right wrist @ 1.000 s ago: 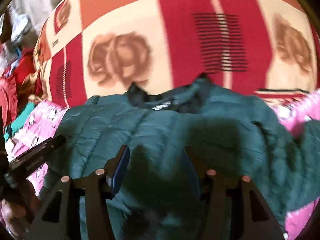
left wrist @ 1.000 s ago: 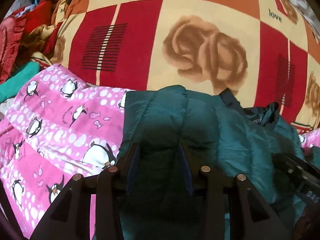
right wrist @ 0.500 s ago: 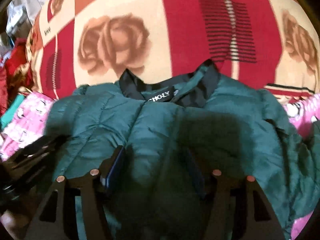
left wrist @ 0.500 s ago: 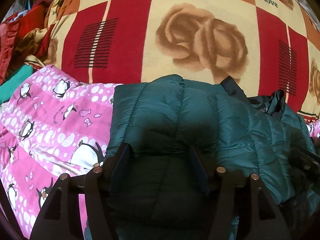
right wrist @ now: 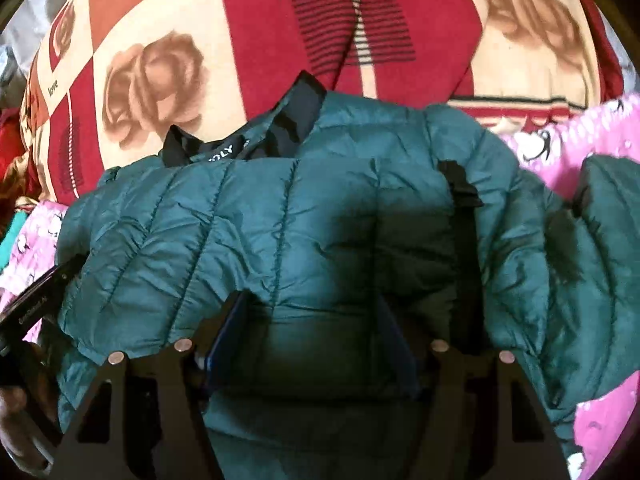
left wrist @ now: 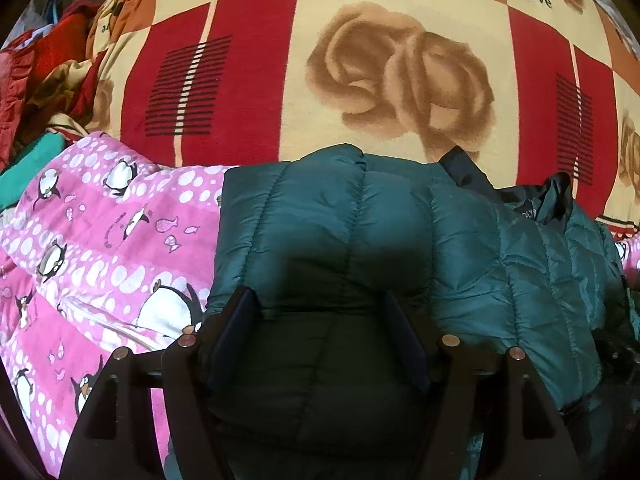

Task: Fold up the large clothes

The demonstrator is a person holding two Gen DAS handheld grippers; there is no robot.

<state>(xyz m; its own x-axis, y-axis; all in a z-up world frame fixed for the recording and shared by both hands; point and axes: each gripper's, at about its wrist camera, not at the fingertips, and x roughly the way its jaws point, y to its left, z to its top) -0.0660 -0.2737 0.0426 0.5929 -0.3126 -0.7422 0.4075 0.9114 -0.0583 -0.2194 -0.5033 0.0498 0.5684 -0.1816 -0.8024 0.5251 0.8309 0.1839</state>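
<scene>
A dark teal quilted puffer jacket (left wrist: 360, 232) lies on the bed, its black collar (left wrist: 532, 204) at the far right of the left wrist view. My left gripper (left wrist: 320, 320) is open, its jaws spread wide just above the jacket's left part. In the right wrist view the jacket (right wrist: 320, 220) fills the middle, collar (right wrist: 248, 136) at the far edge, one sleeve (right wrist: 600, 240) spread to the right. My right gripper (right wrist: 316, 320) is open over the jacket's body. The left gripper's body (right wrist: 36, 300) shows at the left edge.
The jacket lies on a pink penguin-print blanket (left wrist: 100, 248), also seen in the right wrist view (right wrist: 560, 148). Beyond is a red, orange and cream rose-pattern blanket (left wrist: 380, 60). A pile of red and teal clothes (left wrist: 36, 80) sits at the far left.
Both grippers have opened wider and drawn back a little from the jacket. The jacket's upper part now lies flatter, with the collar more exposed in the right wrist view.
</scene>
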